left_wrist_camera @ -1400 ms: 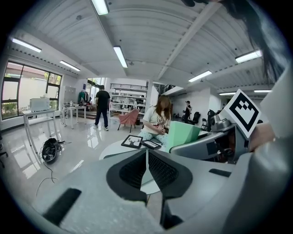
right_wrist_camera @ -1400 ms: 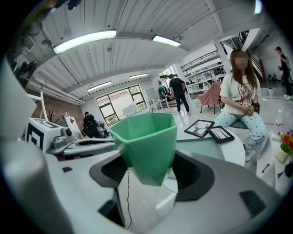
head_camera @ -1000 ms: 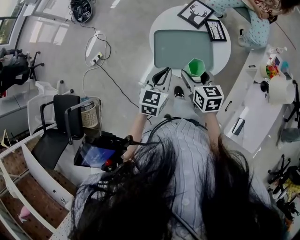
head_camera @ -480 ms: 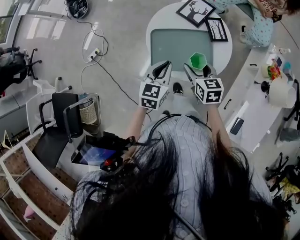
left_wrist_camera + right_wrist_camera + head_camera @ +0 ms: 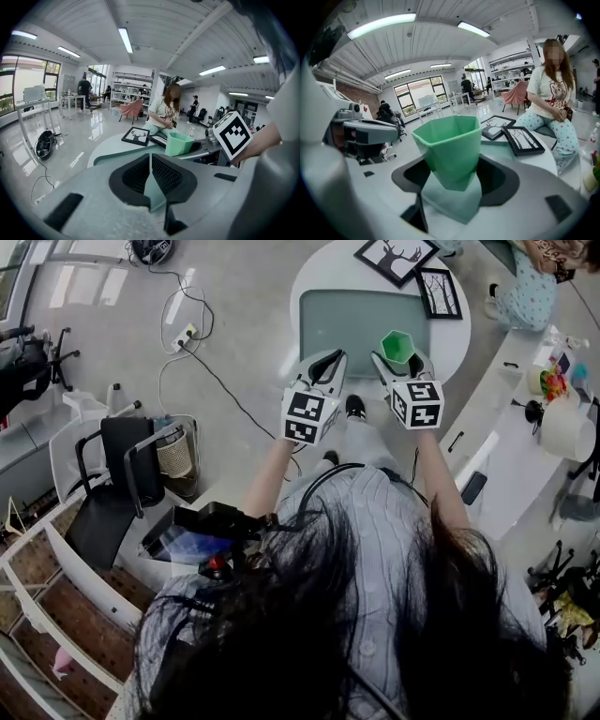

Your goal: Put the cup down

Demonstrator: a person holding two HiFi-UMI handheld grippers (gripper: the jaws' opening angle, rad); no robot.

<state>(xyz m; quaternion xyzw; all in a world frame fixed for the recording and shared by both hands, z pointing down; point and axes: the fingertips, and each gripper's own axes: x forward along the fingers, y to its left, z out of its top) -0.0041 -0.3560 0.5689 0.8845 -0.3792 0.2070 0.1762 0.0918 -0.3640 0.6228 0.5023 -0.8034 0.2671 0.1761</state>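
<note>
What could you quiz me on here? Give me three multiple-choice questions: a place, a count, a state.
1. Where is the green cup? A in a sink; B in the right gripper; C in a drawer.
2. How many framed pictures lie on the round table? A none; B two; C five.
3. The left gripper is: A shut, empty; B wide open; C shut on a spoon.
Answers: B, its jaws clamp the cup; B, two black frames show; A, its jaws meet on nothing.
</note>
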